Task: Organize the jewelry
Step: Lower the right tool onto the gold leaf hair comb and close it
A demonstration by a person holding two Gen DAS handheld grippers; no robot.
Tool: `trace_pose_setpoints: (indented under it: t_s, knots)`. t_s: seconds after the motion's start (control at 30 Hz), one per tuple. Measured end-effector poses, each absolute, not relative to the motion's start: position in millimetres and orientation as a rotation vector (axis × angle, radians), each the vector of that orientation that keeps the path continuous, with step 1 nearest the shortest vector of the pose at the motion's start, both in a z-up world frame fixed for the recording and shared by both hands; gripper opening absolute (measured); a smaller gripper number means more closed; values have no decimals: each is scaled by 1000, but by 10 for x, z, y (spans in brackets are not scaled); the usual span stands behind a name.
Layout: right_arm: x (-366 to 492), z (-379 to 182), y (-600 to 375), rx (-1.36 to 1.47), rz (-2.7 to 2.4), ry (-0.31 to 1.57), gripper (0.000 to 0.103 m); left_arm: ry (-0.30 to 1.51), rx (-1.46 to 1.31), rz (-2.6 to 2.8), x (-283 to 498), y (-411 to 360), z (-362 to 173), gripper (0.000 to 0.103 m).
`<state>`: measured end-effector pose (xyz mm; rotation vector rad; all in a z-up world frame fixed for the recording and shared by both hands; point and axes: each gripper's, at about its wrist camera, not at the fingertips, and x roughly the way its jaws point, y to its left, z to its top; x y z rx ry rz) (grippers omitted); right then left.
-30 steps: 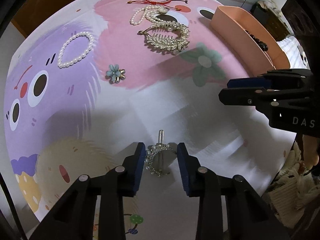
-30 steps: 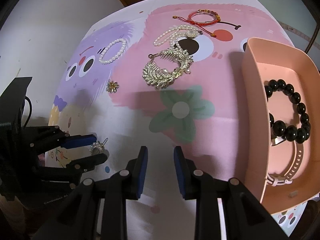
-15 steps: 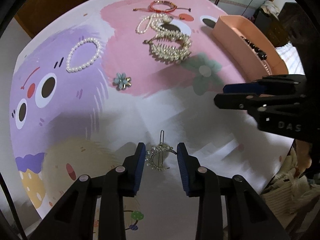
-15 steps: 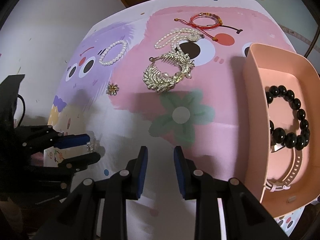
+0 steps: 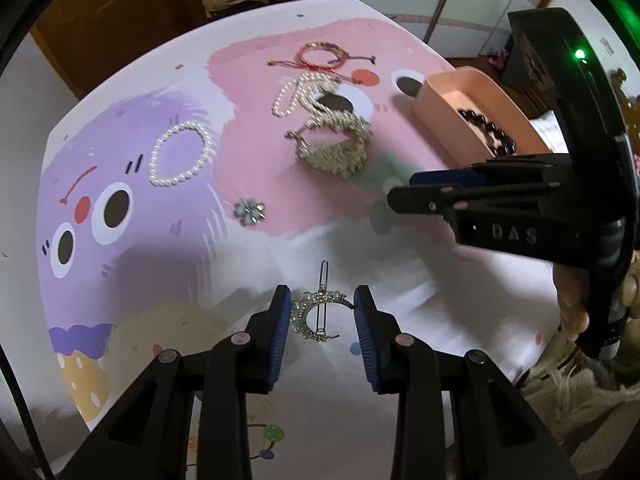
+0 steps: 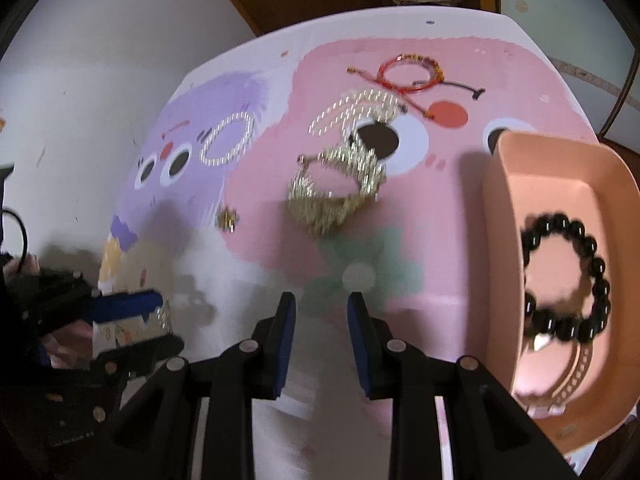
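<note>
A crescent rhinestone hair clip (image 5: 316,316) sits pinched between the blue pads of my left gripper (image 5: 322,304), held above the cartoon-printed mat (image 5: 160,272). In the right wrist view the left gripper (image 6: 168,322) is at the far left with the sparkling clip (image 6: 163,314) in it. My right gripper (image 6: 322,304) hovers over the mat's green flower print with a narrow gap and nothing between its pads. From the left wrist view the right gripper (image 5: 400,191) reaches in from the right. The pink tray (image 6: 504,208) holds a black bead bracelet (image 6: 596,264).
On the mat lie a gold leaf hair comb (image 5: 336,144), a pearl necklace (image 5: 296,92), a red cord bracelet (image 5: 324,56), a pearl bracelet (image 5: 180,152) and a small blue flower brooch (image 5: 250,211). A pale strap (image 6: 576,368) also lies in the tray. Wooden furniture stands behind the table.
My left gripper has risen with the hair clip still between its pads, so the mat looks smaller beneath it. The right gripper has stayed almost in place.
</note>
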<state>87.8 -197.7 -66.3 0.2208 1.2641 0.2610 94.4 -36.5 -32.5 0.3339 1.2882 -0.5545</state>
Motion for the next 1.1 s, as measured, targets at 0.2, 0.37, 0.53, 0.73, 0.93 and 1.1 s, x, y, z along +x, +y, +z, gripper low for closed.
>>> trace_pose_setpoints:
  t_s: [0.2,0.37,0.53,0.73,0.93,1.1]
  knots:
    - [1151,-565,-2016,223,279,1240,31,1278,274,-514,1120,-297,-234,31]
    - [1343,-495,-1874,141,353,1233,33,1282,243,-493,1252,-225,-180,31]
    - [1566,-580,-1671,27,455,1285,33,1303,222,-471,1299,-165,-190,31]
    - [1705,-716,-1420,-141,511,1372,35,1334,184,-435,1360,-51,-257,31]
    - [1733,-728,-1178,-310,532,1433,35,1351,165,-408,1418,22,-273,31]
    - [1732,-772,-1046,-414,508,1456,35,1353,149,-396,1431,52,-272,31]
